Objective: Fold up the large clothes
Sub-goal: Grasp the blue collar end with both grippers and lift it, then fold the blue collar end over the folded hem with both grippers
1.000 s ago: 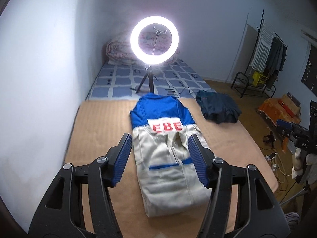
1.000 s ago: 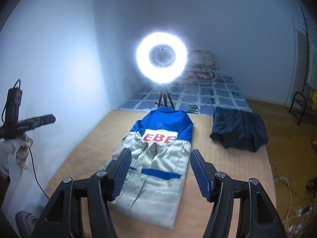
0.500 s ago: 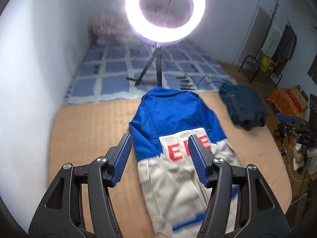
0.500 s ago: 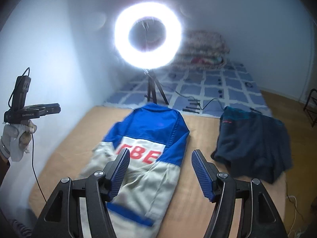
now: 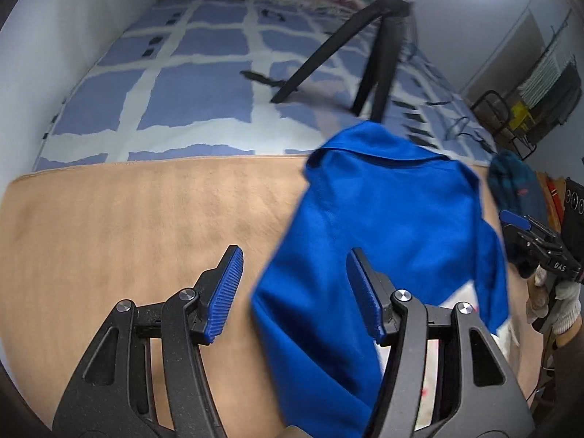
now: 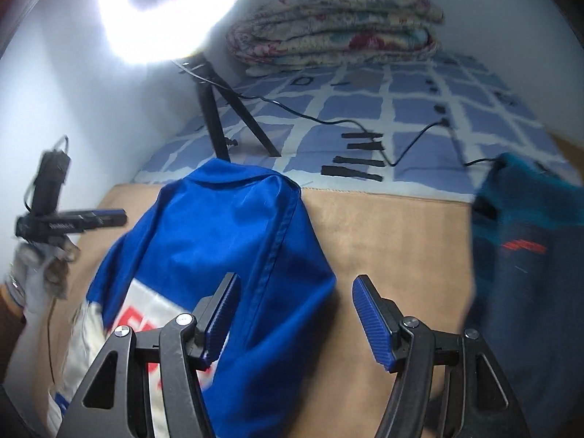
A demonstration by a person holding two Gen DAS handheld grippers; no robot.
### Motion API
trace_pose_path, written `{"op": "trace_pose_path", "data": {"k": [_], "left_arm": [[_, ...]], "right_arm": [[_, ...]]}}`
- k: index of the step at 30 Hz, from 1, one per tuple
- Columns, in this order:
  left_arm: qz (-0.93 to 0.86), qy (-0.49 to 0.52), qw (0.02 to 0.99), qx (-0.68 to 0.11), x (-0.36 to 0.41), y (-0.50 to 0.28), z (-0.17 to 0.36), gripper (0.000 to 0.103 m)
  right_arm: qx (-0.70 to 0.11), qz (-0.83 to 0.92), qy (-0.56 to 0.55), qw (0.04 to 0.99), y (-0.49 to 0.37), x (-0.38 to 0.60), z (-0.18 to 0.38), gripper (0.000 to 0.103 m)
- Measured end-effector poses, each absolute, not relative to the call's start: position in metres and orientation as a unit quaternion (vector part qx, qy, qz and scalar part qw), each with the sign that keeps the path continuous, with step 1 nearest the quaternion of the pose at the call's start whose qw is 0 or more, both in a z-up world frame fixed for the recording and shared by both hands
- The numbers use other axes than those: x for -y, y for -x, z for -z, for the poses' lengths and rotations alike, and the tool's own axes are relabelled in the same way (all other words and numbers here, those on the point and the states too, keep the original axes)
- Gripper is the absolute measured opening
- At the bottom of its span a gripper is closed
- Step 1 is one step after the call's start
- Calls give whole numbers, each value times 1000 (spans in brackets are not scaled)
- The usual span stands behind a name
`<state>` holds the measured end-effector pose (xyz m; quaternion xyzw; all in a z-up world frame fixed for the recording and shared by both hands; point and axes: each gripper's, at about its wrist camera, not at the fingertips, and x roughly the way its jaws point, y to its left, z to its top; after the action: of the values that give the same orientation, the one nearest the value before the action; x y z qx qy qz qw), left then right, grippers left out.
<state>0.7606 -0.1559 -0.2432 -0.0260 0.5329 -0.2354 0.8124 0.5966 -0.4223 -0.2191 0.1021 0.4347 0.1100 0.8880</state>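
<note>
The jacket (image 5: 387, 241) lies flat on the tan blanket (image 5: 138, 226), collar end away from both cameras. Only its smooth blue upper part shows whole; the white lower part and its red letters are mostly cut off behind the gripper frames, and the letters cannot be read. Its edges are smeared by blur.

The left gripper (image 5: 294, 294) is about half open and holds nothing. Its ribbed blue pads (image 5: 224, 295) stand clear of the cloth: the jacket's left shoulder edge falls in the gap between the jaws and runs on past the right jaw, while the left jaw is over bare blanket.

The right gripper (image 6: 295, 315) is likewise about half open and empty. The jacket's right shoulder and a stitched seam lie in front of its left jaw and reach into the gap; its right jaw is over bare blanket. Whether either gripper's tips touch the fabric cannot be told.

Right of the right jaw a dark teal garment (image 6: 525, 255) lies crumpled, heavily blurred and cut off by the frame. Beyond the jaws are black tripod legs (image 6: 215, 127) on a blue-and-white checked sheet (image 6: 419, 116), a glaring ring light (image 6: 160, 11) only partly in frame, and a folded floral quilt (image 6: 335, 25).
</note>
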Motion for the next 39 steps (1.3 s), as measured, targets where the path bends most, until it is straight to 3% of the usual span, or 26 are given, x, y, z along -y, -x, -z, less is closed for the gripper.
{"op": "trace_pose_path", "data": {"k": [4, 7, 9, 10, 11, 12, 13, 14, 16, 20, 39], "left_arm": [[242, 16, 807, -538, 163, -769, 262, 61], [252, 5, 807, -535, 173, -766, 271, 46], [261, -13, 808, -529, 182, -763, 271, 29], [259, -25, 810, -525, 187, -760, 271, 17], [253, -35, 814, -522, 190, -757, 270, 11], [250, -41, 817, -517, 193, -755, 269, 9], [246, -53, 822, -511, 197, -752, 268, 6], [238, -71, 828, -503, 201, -748, 267, 5], [229, -88, 837, -489, 206, -741, 261, 3], [231, -73, 853, -462, 204, -725, 238, 2], [274, -8, 885, -377, 164, -585, 115, 1]], "right_arm": [[-440, -122, -112, 883, -622, 421, 239, 67], [-450, -130, -125, 875, -637, 420, 256, 65], [-453, -140, -137, 870, -638, 418, 262, 60], [-452, -142, -138, 870, -638, 417, 263, 57], [-450, -141, -135, 872, -637, 415, 263, 51], [-449, -140, -132, 872, -636, 413, 262, 46], [-450, -140, -129, 873, -636, 411, 261, 32], [-451, -138, -124, 873, -635, 407, 259, 28], [-449, -125, -102, 879, -634, 399, 254, 16], [-439, -111, -71, 889, -631, 387, 236, 8], [-348, -113, -38, 930, -497, 348, 112, 4]]}}
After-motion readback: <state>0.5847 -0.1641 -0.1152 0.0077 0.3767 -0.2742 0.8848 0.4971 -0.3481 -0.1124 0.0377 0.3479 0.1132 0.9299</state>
